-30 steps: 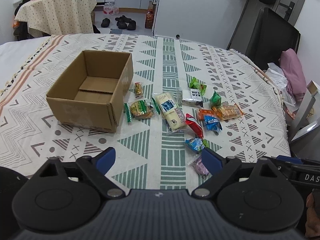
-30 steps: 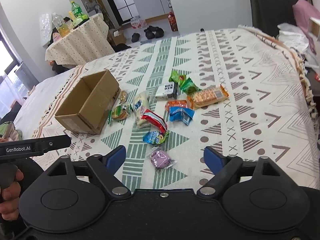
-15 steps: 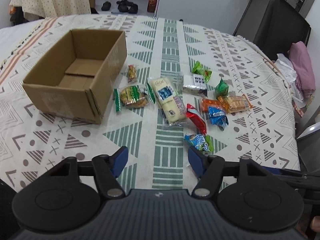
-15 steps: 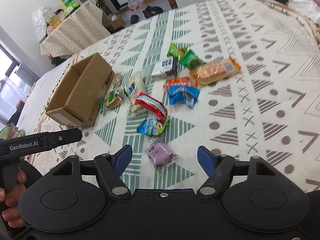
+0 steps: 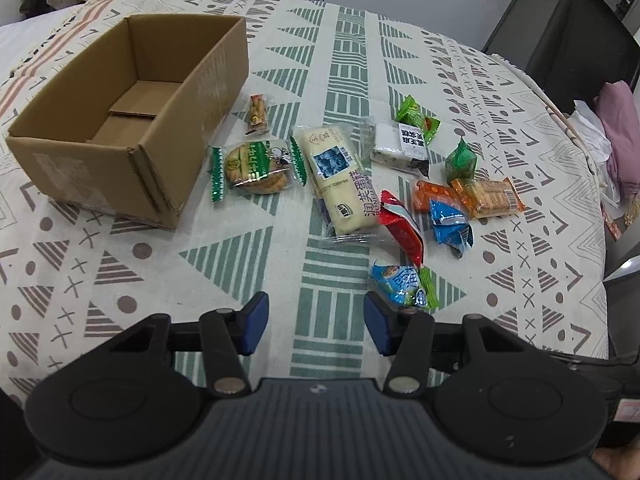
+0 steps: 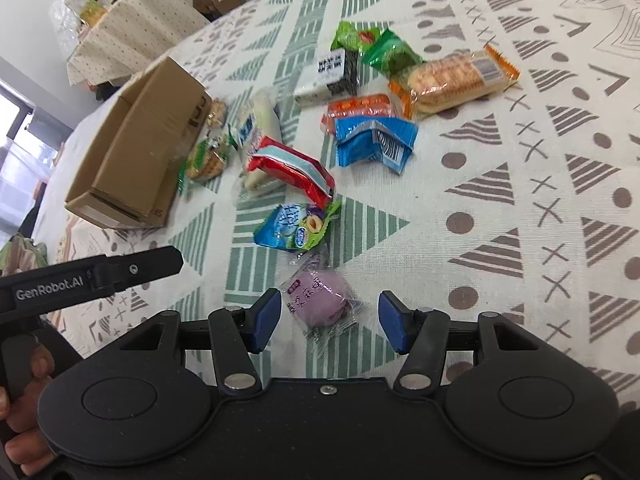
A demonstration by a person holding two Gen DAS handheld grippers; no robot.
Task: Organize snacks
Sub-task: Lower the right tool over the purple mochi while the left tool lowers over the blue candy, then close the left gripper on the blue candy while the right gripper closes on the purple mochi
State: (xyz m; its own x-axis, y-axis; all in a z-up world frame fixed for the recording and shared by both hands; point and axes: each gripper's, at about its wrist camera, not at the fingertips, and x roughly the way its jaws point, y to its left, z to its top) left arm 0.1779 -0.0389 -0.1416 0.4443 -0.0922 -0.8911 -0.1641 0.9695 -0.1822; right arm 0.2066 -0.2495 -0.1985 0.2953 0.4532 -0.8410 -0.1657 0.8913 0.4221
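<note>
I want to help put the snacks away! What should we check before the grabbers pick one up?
1. Cardboard box open, with room inside: ok, only its bare floor shows.
2. Right gripper lined up with the purple snack: ok, the snack lies between its blue pads.
3. Right gripper gripping it: not ok, its jaws have just been closing but gaps remain on both sides.
4. Left gripper has a snack between its pads: not ok, only tablecloth shows there, though its jaws have just been closing too.
5. Blue-green packet free of the left gripper: cannot tell, its edge meets one pad.
</note>
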